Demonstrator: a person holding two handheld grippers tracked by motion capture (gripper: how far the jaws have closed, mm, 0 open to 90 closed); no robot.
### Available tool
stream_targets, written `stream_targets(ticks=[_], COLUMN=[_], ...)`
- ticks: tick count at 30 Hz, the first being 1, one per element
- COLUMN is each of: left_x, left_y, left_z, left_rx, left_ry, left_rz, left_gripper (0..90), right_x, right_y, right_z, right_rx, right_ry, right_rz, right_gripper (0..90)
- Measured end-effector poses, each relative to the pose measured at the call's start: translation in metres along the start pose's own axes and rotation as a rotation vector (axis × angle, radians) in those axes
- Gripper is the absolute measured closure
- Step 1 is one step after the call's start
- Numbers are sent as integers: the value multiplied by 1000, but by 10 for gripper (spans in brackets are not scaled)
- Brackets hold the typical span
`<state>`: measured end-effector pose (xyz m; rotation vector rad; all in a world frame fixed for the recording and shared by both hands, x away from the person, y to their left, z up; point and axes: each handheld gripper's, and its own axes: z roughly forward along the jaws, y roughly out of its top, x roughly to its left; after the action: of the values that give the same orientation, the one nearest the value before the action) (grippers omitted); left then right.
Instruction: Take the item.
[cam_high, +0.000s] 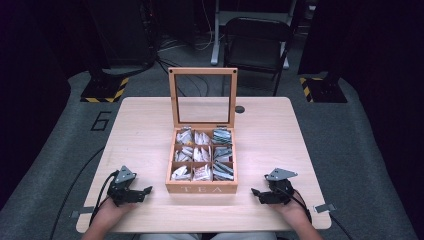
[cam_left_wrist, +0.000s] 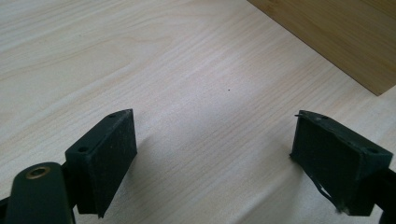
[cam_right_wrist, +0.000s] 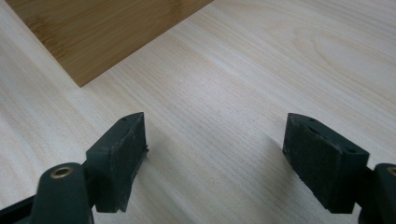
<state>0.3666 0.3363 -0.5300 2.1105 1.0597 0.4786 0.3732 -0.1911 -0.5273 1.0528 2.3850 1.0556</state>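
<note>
A wooden tea box (cam_high: 202, 187) marked TEA stands at the middle of the table, its glass-paned lid (cam_high: 202, 96) propped upright. Its compartments hold several tea bags (cam_high: 202, 156). My left gripper (cam_high: 146, 192) rests on the table to the box's left, open and empty. My right gripper (cam_high: 256, 194) rests to the box's right, open and empty too. In the left gripper view the jaws stand wide apart (cam_left_wrist: 212, 154) over bare wood, with a corner of the box (cam_left_wrist: 345, 42) at upper right. In the right gripper view the open gripper (cam_right_wrist: 215, 154) faces the box's side (cam_right_wrist: 98, 32) at upper left.
The light wooden table (cam_high: 145, 125) has bare room on both sides of the box. A small dark round hole (cam_high: 239, 109) sits near its far edge. A black chair (cam_high: 257, 42) stands behind the table. Cables trail from both grippers off the near edge.
</note>
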Motion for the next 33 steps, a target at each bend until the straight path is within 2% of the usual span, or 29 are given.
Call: stream_targets(ticks=[8, 10, 14, 16, 19, 22, 26, 33], left_x=[0, 0, 0, 0, 0, 0, 0, 0], left_y=[0, 0, 0, 0, 0, 0, 0, 0], left_z=[0, 0, 0, 0, 0, 0, 0, 0], left_rx=[0, -1, -1, -1, -1, -1, -1, -1], left_ry=[0, -2, -2, -2, -3, -2, -2, -1], left_rz=[0, 0, -1, 0, 0, -1, -1, -1], left_gripper=[137, 137, 137, 137, 137, 137, 137, 137], right_x=[-1, 0, 2, 4, 4, 7, 7, 11], right_y=[2, 3, 6, 8, 9, 11, 12, 15], right_z=[-3, -5, -8, -9, -11, -12, -13, -13], right_rx=[16, 20, 12, -1, -8, -10, -12, -11], right_ry=[7, 4, 0, 0, 5, 19, 28, 36], right_rz=[-7, -55, -80, -57, -67, -43, -62, -59], right_gripper=[343, 344, 348, 349, 350, 355, 359, 378])
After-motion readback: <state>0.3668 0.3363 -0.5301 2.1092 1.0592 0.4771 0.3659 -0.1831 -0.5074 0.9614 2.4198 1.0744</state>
